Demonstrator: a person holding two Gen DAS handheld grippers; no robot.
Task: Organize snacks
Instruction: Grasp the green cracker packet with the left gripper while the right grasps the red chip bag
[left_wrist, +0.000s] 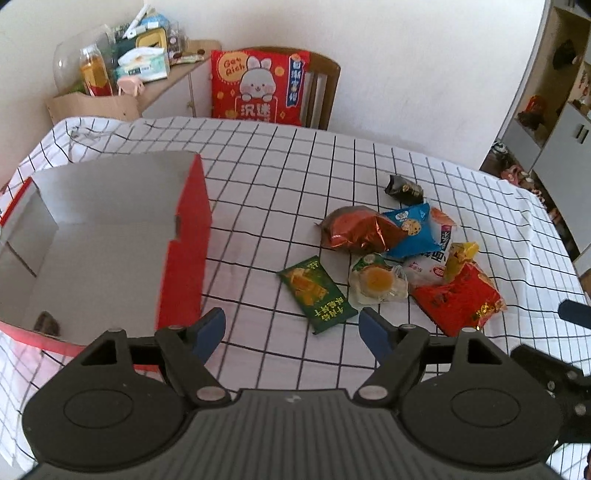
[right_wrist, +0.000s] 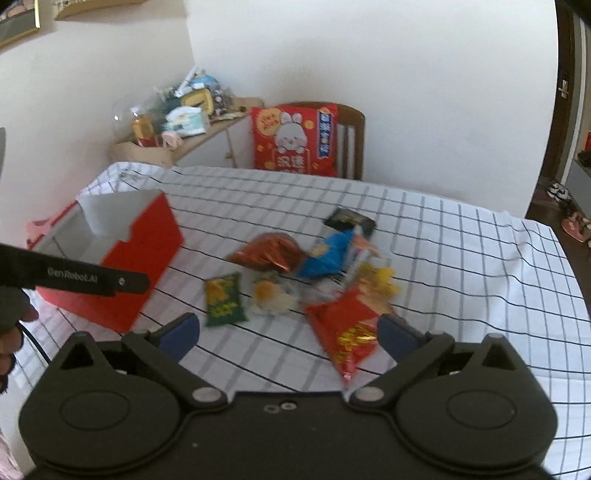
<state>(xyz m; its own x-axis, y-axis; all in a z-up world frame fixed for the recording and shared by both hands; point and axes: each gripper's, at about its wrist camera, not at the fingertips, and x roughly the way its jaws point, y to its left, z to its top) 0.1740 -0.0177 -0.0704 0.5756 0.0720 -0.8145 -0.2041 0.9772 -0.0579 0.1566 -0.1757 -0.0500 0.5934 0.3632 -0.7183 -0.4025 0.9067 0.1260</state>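
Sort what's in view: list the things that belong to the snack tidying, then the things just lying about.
For the job:
red box
green packet
copper foil bag
blue cookie packet
black packet
red snack bag
clear pastry packet

Lying about:
rabbit cushion
wooden chair
side-shelf clutter

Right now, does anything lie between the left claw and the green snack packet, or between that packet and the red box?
Nothing visible does. The left claw stands open just short of the green packet, and only bare checked tablecloth separates it from the red box.
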